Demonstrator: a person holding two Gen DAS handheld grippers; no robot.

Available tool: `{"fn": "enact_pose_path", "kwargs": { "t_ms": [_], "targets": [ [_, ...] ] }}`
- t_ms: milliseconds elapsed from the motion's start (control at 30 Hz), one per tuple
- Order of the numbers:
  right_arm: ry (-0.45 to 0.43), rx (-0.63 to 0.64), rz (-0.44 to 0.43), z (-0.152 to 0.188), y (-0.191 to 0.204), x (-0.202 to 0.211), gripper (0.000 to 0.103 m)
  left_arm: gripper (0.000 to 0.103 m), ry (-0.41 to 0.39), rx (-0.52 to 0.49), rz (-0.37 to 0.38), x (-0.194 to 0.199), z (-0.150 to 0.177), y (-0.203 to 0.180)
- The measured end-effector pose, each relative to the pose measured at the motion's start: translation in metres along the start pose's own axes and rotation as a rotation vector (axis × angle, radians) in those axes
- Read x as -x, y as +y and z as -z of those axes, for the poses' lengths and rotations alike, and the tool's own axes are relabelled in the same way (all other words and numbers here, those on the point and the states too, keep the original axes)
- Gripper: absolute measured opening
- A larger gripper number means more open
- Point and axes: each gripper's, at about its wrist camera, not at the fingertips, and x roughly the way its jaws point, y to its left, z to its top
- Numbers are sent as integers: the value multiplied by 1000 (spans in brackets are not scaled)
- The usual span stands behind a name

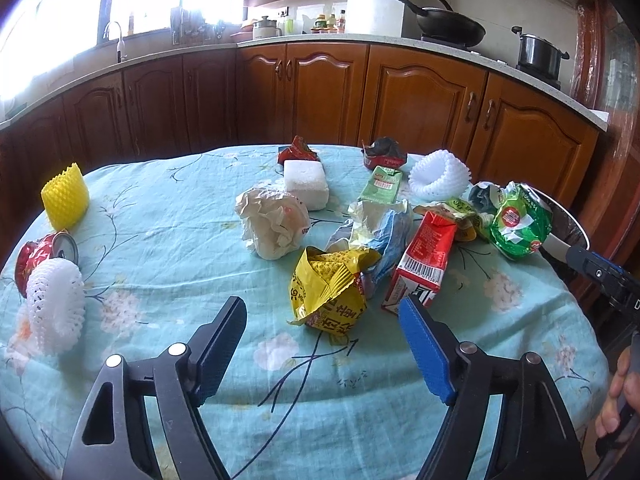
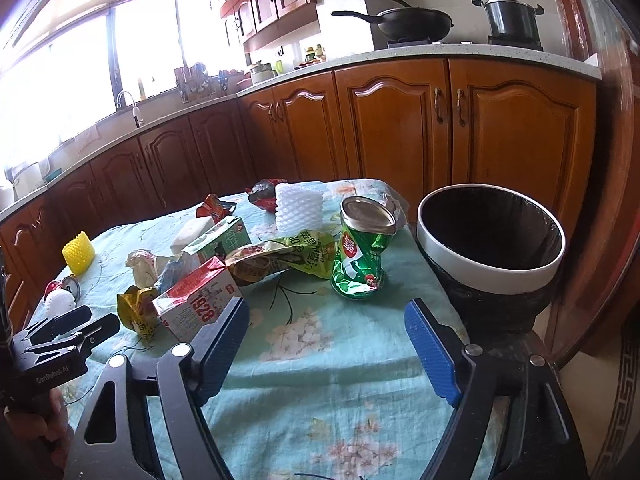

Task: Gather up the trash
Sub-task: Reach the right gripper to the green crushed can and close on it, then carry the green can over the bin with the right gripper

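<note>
Left tool (image 1: 322, 312) spread above yellow wrapper (image 1: 330, 292); right tool (image 2: 326, 314) spread, apparently empty.

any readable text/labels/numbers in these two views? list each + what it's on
"GenRobot.AI": body of the left gripper, seen from the right wrist.
"1928": side of the red-and-white carton.
Yellow wrapper: large red Chinese characters, upside down and crumpled, not reliably readable.
Green can: round red logo, text too distorted to read.
Green carton and green snack bag: print too small or blurred.
Barcode digits on the red-and-white carton: unreadable.
</note>
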Motion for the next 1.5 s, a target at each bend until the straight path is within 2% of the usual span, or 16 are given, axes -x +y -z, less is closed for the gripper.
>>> {"fn": "enact_pose_path", "kwargs": {
  "t_ms": [267, 433, 467, 567, 633, 667, 700, 933, 1133, 1500],
  "targets": [
    [55, -34, 10, -9, -24, -30, 71, 70, 72, 27, -26, -39, -12, 4],
    [90, -35, 8, -19, -35, -54, 66, 58, 128, 22, -18, -58, -11, 4],
    [98, -36, 5, -21, -36, -58, 62, 56, 130, 19, -13, -60, -12, 3],
    [118, -41, -5, -25, -39, -71, 51, 40, 131, 9, 3, -63, -12, 2],
    [128, -40, -16, -28, -41, -77, 33, 36, 137, 6, 13, -64, -11, 2],
    [129, -39, -20, -28, -41, -78, 14, 34, 136, 7, 16, -63, -10, 4],
    [125, -38, -21, -29, -39, -78, 12, 31, 129, 10, 20, -61, -10, 5],
    [74, -18, -51, -27, -28, -57, 10, 29, 56, 25, 60, -27, -19, 7],
    [44, -35, -51, -28, -34, -34, 10, 28, 12, -27, 123, 1, -27, -19],
    [-6, -79, 24, -34, -74, -4, 10, 29, 83, -151, 243, 0, -35, -83]
  ]
}}
